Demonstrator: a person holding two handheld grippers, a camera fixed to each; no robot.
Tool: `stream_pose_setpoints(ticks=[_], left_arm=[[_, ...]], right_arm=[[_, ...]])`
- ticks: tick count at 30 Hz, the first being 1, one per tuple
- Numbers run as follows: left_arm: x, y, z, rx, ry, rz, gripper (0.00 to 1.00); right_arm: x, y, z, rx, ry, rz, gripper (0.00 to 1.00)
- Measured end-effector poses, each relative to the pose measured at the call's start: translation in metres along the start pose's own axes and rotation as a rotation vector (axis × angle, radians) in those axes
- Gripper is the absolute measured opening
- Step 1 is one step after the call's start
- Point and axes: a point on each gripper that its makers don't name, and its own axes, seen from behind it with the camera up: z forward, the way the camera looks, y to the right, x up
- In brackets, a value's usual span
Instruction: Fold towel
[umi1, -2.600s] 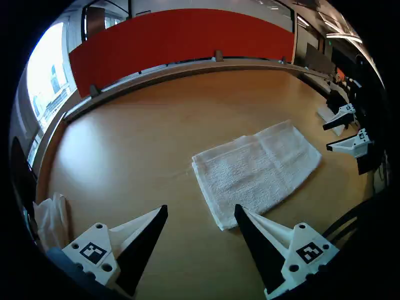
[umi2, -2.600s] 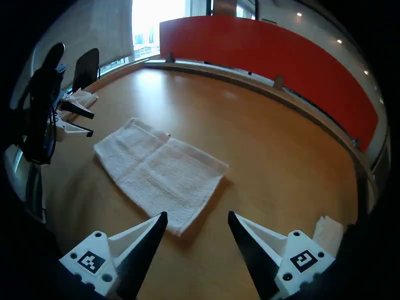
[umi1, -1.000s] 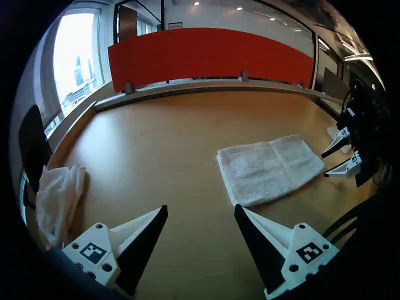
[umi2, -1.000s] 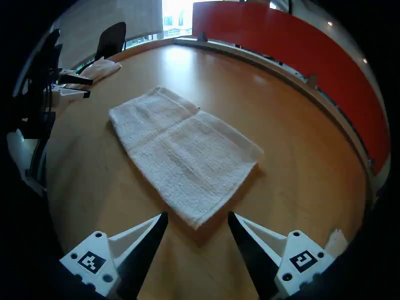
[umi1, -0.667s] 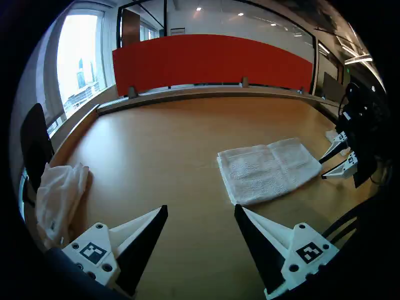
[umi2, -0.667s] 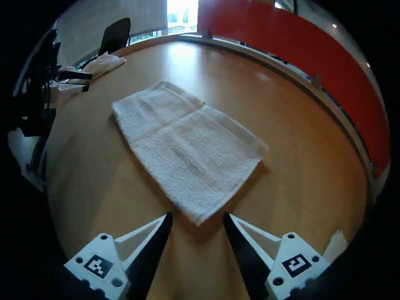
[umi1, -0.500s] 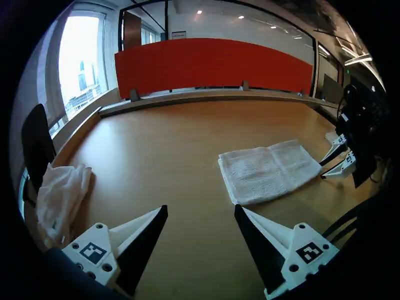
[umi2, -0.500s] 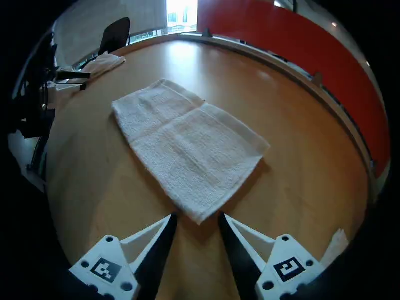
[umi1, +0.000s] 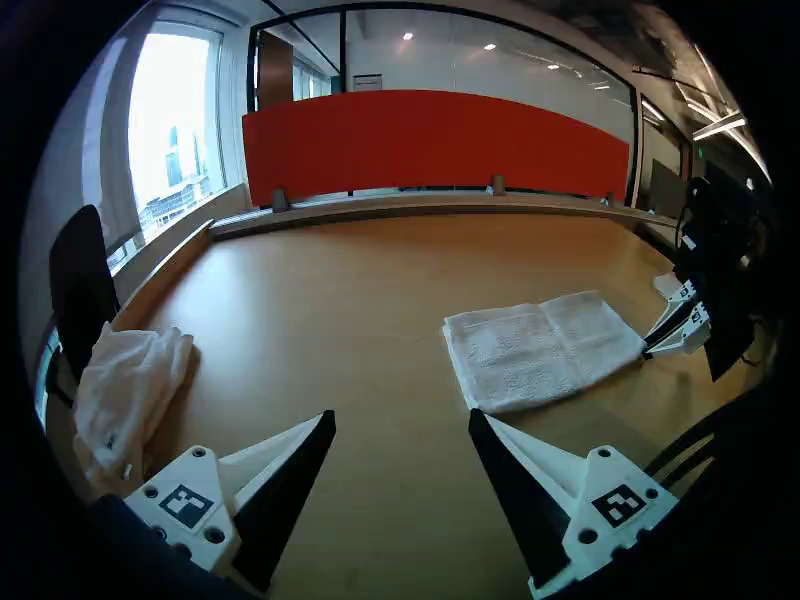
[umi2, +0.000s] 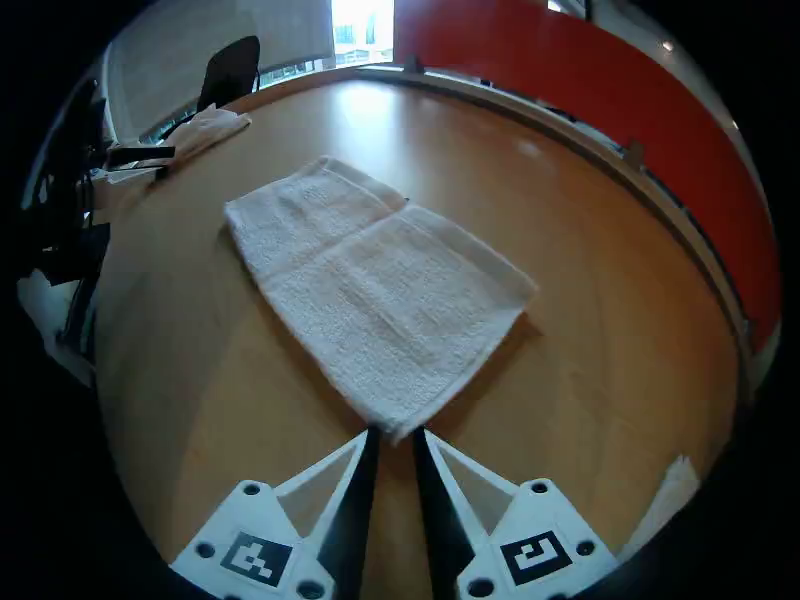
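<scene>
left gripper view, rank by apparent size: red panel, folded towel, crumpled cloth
1. red panel, largest
2. folded towel and crumpled cloth look about alike; the cloth lies nearer the camera, so unranked

Feeling out the towel (umi2: 375, 290) as white terry cloth: looped, rough, matt throughout. Reading the desk (umi2: 600, 300) as smooth orange-brown wood, taking on a soft satin sheen under the window light. Showing hard plastic on the left gripper (umi1: 400, 440) and the right gripper (umi2: 393, 440): matt white bodies, matt black inner faces on the jaws, flat printed markers on top. Slumping at the desk's edge as thinner, softer white fabric, the crumpled cloth (umi1: 125, 395). Coming across as smooth, even and matt, the red panel (umi1: 440, 140).
</scene>
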Motion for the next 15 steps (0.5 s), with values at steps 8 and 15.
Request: stream_pose_setpoints(ticks=[8,15], left_arm=[[-0.0032,-0.0002,-0.0012,0.004,0.005,-0.018,0.99],[-0.0038,-0.0004,-0.0014,0.004,0.002,-0.012,0.99]], right_arm=[[0.0024,-0.0018,-0.0009,0.002,0.010,0.003,0.05],[0.0058,-0.0012,-0.0054,-0.013,0.024,0.014,0.04]])
